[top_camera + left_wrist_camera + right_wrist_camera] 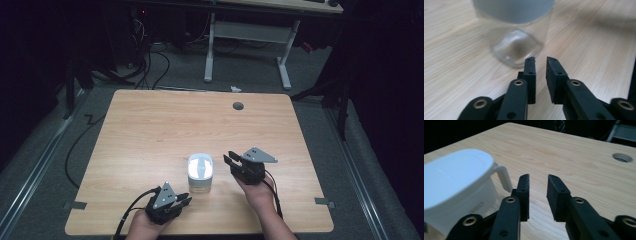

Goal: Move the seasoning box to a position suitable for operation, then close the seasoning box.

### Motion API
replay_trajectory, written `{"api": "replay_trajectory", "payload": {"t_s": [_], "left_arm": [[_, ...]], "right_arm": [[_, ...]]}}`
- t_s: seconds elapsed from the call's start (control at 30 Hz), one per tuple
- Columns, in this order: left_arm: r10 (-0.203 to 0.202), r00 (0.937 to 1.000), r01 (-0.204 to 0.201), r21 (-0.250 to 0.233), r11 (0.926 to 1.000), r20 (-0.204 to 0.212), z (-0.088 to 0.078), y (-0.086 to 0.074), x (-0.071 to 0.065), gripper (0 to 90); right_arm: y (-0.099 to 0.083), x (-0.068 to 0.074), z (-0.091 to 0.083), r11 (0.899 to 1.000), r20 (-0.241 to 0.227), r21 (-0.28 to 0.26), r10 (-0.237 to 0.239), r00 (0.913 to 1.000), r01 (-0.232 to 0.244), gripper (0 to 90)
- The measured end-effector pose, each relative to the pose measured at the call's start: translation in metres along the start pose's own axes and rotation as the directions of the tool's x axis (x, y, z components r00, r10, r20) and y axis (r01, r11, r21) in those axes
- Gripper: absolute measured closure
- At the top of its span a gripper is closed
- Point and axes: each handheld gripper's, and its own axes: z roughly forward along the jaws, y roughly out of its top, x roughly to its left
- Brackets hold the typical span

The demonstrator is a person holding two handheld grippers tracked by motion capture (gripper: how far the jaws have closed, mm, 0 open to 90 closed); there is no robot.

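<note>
Jar [200,173] sits on the bench [150,130], near the front edge, roughly mid-width. It is clear-walled with a white lid; the lid has a small tab sticking out on one side, seen in the right gripper view [456,187].

Left gripper [186,201] is down at the front edge, just front-left of the jar, jaws pointing toward it. In the left gripper view the jar's clear base [516,47] is right ahead of the fingertips, close but not touching. Jaws stand slightly apart with a narrow gap, nothing between them: released.

Right gripper [230,160] is just right of the jar, at about its height on the bench, jaws pointing left and away from the person. In the right gripper view the jar is to the left of the jaws, lid tab near the left fingertip, apart from it. Jaws parted, bare bench between them: released.

Cable hole [238,106] at the far right of the bench, well apart from everything.
</note>
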Motion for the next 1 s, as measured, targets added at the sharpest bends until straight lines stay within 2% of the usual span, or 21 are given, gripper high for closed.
{"api": "replay_trajectory", "payload": {"t_s": [0.2, 0.23, 0.27, 0.3, 0.33, 0.4, 0.43, 0.47, 0.53, 0.57, 0.6, 0.63, 0.7, 0.73, 0.77, 0.8, 0.83, 0.87, 0.93, 0.97, 1.0], "left_arm": [[-0.025, 0.9969, 0.022, -0.046, 0.9987, -0.074, -0.014, 0.016, 0.028, 71.1], [-0.037, 0.9931, 0.028, -0.086, 0.9959, -0.111, -0.017, 0.021, 0.038, 69.5], [-0.037, 0.9931, 0.028, -0.086, 0.9959, -0.111, -0.017, 0.021, 0.038, 67.6], [-0.055, 0.9875, 0.038, -0.115, 0.9927, -0.148, -0.018, 0.026, 0.049, 66.4], [-0.055, 0.9875, 0.038, -0.115, 0.9927, -0.148, -0.018, 0.026, 0.049, 65.6], [-0.056, 0.9819, 0.031, -0.142, 0.9894, -0.181, -0.019, 0.029, 0.056, 64.5], [-0.044, 0.9757, 0.01, -0.16, 0.987, -0.215, -0.021, 0.032, 0.064, 62.6], [-0.044, 0.9757, 0.01, -0.16, 0.987, -0.215, -0.021, 0.032, 0.064, 61.6], [-0.029, 0.9653, -0.015, -0.166, 0.986, -0.26, -0.022, 0.033, 0.073, 60.2], [-0.031, 0.9532, -0.023, -0.173, 0.9847, -0.301, -0.027, 0.035, 0.083, 57.1], [-0.031, 0.9532, -0.023, -0.173, 0.9847, -0.301, -0.027, 0.035, 0.083, 55.9], [-0.045, 0.9404, -0.023, -0.194, 0.9808, -0.337, -0.035, 0.038, 0.093, 54.9], [-0.068, 0.929, -0.017, -0.226, 0.974, -0.364, -0.044, 0.042, 0.103, 54.1], [-0.068, 0.929, -0.017, -0.226, 0.974, -0.364, -0.044, 0.042, 0.103, 53.9], [-0.088, 0.9187, -0.011, -0.248, 0.9688, -0.385, -0.052, 0.045, 0.111, 53.8], [-0.088, 0.9187, -0.011, -0.248, 0.9688, -0.385, -0.052, 0.045, 0.111, 53.8], [-0.1, 0.9113, -0.006, -0.255, 0.9669, -0.399, -0.055, 0.045, 0.115, 53.8], [-0.154, 0.9019, 0.046, -0.266, 0.9629, -0.403, -0.059, 0.047, 0.118, 54.3], [-0.151, 0.9117, 0.045, -0.272, 0.9612, -0.382, -0.058, 0.045, 0.109, 54.2], [-0.123, 0.9117, 0.019, -0.259, 0.9658, -0.392, -0.055, 0.043, 0.105, 53.4], [-0.123, 0.9117, 0.019, -0.259, 0.9658, -0.392, -0.055, 0.043, 0.105, 52.5]], "right_arm": [[-0.017, -0.02, -0.005, 0.999, 0.058, 0.024, 0.034, 0.9977, -0.036, 58.6], [-0.019, -0.022, -0.006, 0.999, 0.065, 0.028, 0.033, 0.9973, -0.034, 56.9], [-0.021, -0.024, -0.006, 0.999, 0.072, 0.031, 0.03, 0.9969, -0.033, 55.1], [-0.023, -0.027, -0.007, 0.999, 0.079, 0.033, 0.028, 0.9965, -0.031, 52.9], [-0.023, -0.027, -0.007, 0.999, 0.079, 0.033, 0.028, 0.9965, -0.031, 52.9], [-0.029, -0.031, -0.009, 0.999, 0.088, 0.031, 0.032, 0.9956, -0.035, 50.5], [-0.035, -0.036, -0.01, 0.999, 0.106, 0.039, 0.011, 0.9943, -0.015, 48.8], [-0.035, -0.036, -0.01, 0.999, 0.106, 0.039, 0.011, 0.9943, -0.015, 48.8], [-0.042, -0.042, -0.012, 0.999, 0.124, 0.047, 0.005, 0.9923, -0.011, 48.3], [-0.048, -0.05, -0.015, 0.998, 0.149, 0.056, 0.014, 0.9887, -0.023, 47.6], [-0.048, -0.05, -0.015, 0.998, 0.149, 0.056, 0.014, 0.9887, -0.023, 47.6], [-0.054, -0.058, -0.02, 0.997, 0.168, 0.065, 0.03, 0.9854, -0.042, 46.8], [-0.06, -0.066, -0.029, 0.997, 0.196, 0.072, 0.027, 0.9802, -0.042, 45.5], [-0.06, -0.066, -0.029, 0.997, 0.196, 0.072, 0.027, 0.9802, -0.042, 45.5], [-0.068, -0.073, -0.043, 0.997, 0.224, 0.039, 0.06, 0.9728, -0.07, 45.3], [-0.068, -0.073, -0.043, 0.997, 0.224, 0.039, 0.06, 0.9728, -0.07, 45.3], [-0.073, -0.075, -0.05, 0.995, 0.225, 0.023, 0.087, 0.9705, -0.095, 44.5], [-0.083, -0.076, -0.06, 0.994, 0.236, 0.015, 0.099, 0.9666, -0.106, 44.3], [-0.087, -0.074, -0.064, 0.991, 0.214, 0.026, 0.123, 0.9691, -0.132, 43.8], [-0.087, -0.073, -0.064, 0.992, 0.193, 0.034, 0.116, 0.9743, -0.125, 43.4], [-0.087, -0.073, -0.064, 0.992, 0.193, 0.034, 0.116, 0.9743, -0.125, 43.4]]}}
